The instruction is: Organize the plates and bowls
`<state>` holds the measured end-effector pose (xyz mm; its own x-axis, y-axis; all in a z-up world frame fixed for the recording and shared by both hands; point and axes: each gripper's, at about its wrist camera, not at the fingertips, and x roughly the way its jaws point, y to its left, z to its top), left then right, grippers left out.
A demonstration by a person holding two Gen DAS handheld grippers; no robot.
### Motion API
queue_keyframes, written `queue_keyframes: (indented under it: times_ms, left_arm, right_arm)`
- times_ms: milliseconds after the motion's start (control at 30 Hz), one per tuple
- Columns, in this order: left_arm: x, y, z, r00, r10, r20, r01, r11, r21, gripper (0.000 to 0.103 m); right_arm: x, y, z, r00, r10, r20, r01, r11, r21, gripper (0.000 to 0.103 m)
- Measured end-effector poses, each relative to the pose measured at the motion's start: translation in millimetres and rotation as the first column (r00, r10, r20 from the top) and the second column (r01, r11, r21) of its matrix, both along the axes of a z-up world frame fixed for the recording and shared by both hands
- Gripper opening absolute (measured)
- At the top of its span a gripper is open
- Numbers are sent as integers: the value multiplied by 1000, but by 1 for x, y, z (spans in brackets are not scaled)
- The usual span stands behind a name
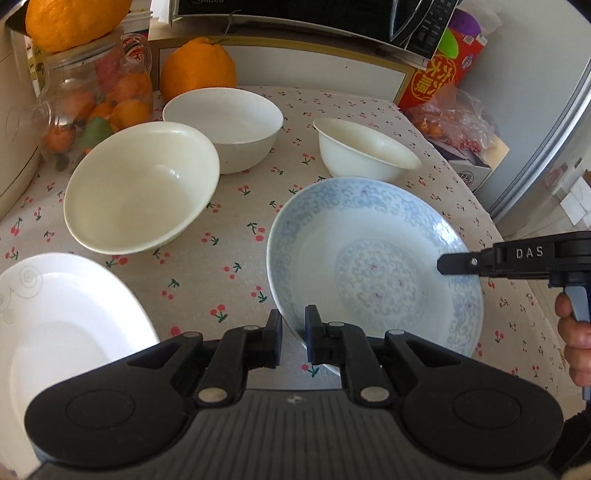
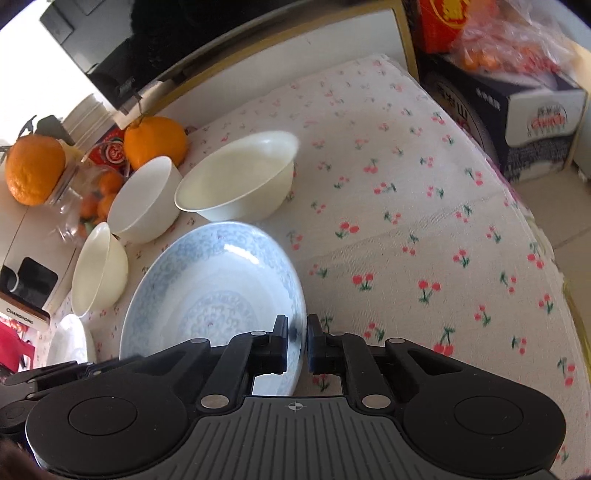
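Note:
A blue-patterned plate (image 1: pixel 373 266) (image 2: pixel 210 288) lies on the cherry-print tablecloth (image 1: pixel 207 273). My left gripper (image 1: pixel 293 317) is shut on its near-left rim. My right gripper (image 2: pixel 298 321) is shut on the opposite rim and shows side-on in the left wrist view as well (image 1: pixel 443 264). A plain white plate (image 1: pixel 62 325) (image 2: pixel 70 343) lies to the left. Behind stand a cream bowl (image 1: pixel 140 188) (image 2: pixel 98 269), a white bowl (image 1: pixel 225 125) (image 2: pixel 144 199) and a small flared bowl (image 1: pixel 365 151) (image 2: pixel 240 177).
A glass jar of small oranges (image 1: pixel 92 99) with a large orange (image 1: pixel 74 22) on top stands at the back left, and another orange (image 1: pixel 197 70) behind the bowls. A red box (image 1: pixel 443 74) and a bag of fruit (image 1: pixel 454 118) crowd the back right. The table edge (image 2: pixel 546 258) runs on the right.

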<state>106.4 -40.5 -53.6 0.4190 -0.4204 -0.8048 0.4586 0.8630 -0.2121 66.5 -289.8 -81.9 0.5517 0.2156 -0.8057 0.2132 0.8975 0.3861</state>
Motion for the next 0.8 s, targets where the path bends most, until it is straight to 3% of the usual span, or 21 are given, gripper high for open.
queue_keyframes:
  times_ms: [500, 567, 633, 767, 800]
  left_arm:
    - [-6, -5, 0, 1000, -22, 1, 22, 1000, -15, 16]
    - [-8, -6, 1, 999, -32, 17, 32, 999, -6, 25]
    - [-10, -6, 2, 999, -41, 29, 40, 999, 9, 40]
    - [-19, -4, 6, 996, -44, 83, 41, 998, 41, 64]
    - [-21, -3, 7, 995, -47, 92, 43, 998, 42, 70]
  right_arm:
    - [8, -4, -5, 1000, -26, -2, 26, 1000, 9, 13]
    - [8, -2, -3, 1000, -15, 3, 15, 1000, -4, 14]
    - [6, 1, 0, 1000, 1, 12, -1, 1000, -21, 18]
    - [-1, 4, 7, 999, 25, 29, -25, 1000, -3, 39]
    - [-3, 6, 10, 999, 35, 37, -35, 999, -8, 48]
